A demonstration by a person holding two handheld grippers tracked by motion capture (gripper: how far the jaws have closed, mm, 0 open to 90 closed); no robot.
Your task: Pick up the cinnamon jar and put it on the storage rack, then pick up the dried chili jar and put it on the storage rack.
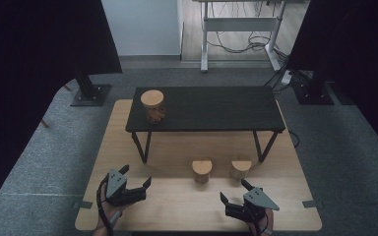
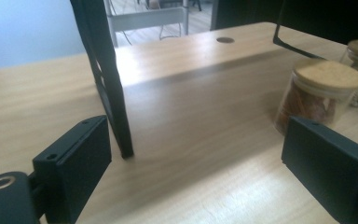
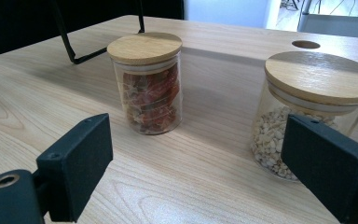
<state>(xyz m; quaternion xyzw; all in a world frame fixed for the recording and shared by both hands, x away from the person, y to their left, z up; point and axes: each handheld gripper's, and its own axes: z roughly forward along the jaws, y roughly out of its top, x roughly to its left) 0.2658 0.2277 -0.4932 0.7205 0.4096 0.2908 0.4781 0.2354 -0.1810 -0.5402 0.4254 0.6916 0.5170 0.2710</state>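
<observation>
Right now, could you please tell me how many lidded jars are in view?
3. One jar stands on the black shelf, at its left end. Two stand on the wooden table in front of it: the reddish one and the pale one.

No text, label, brand, number or sign can be read in any of the views. The wooden lids and glass walls of the jar of red dried pieces point(image 3: 147, 84) and the jar of pale kernels point(image 3: 307, 109) are plain, and so is the third jar point(image 1: 153, 106) on the black shelf point(image 1: 216, 110). The black jaws of both grippers bear no markings, and the light wooden tabletop point(image 1: 177, 201) shows only its grain.
</observation>
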